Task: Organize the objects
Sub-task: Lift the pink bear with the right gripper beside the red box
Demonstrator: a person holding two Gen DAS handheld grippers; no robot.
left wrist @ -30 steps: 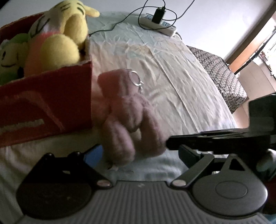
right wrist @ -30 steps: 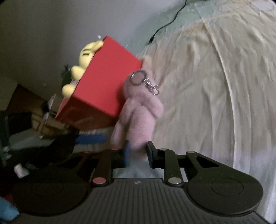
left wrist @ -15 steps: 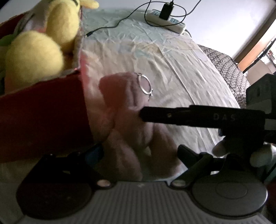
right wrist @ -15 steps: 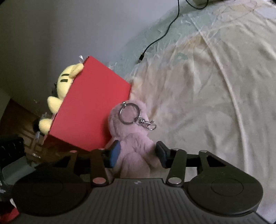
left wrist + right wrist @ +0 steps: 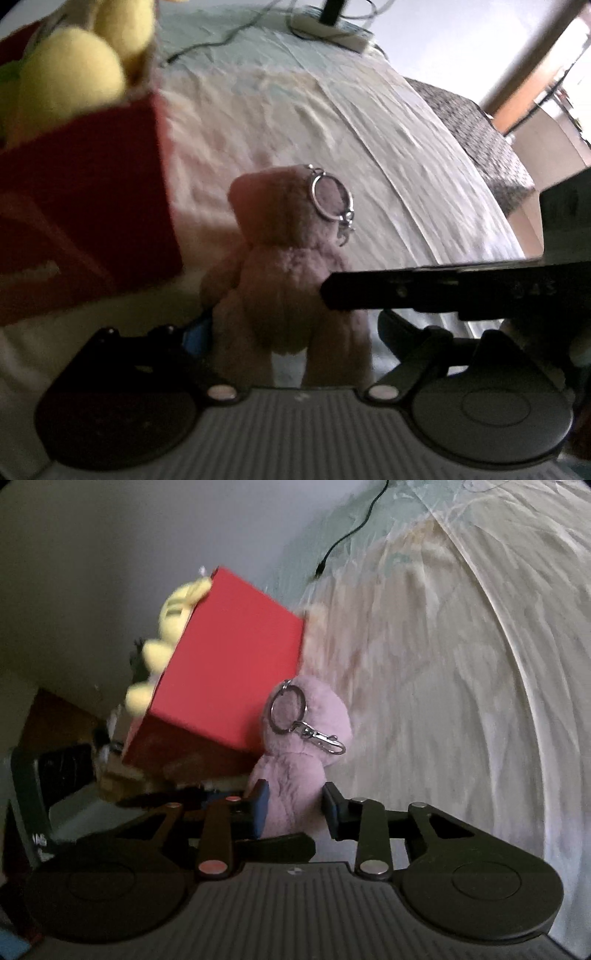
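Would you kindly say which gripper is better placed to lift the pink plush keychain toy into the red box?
Right: the right gripper already has its jaws around the pink plush keychain toy; the red box sits just beyond.

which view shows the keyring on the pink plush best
The right wrist view: the keyring and its clasp lie sharp and whole against the pink plush. The left wrist view shows the ring edge-on and blurred, its clasp hard to make out.

Legible text: one faint marking, roughly "DAS", on the black bar (image 5: 461, 290) crossing beside the pink plush (image 5: 284, 280). Letters blurred; reading uncertain.
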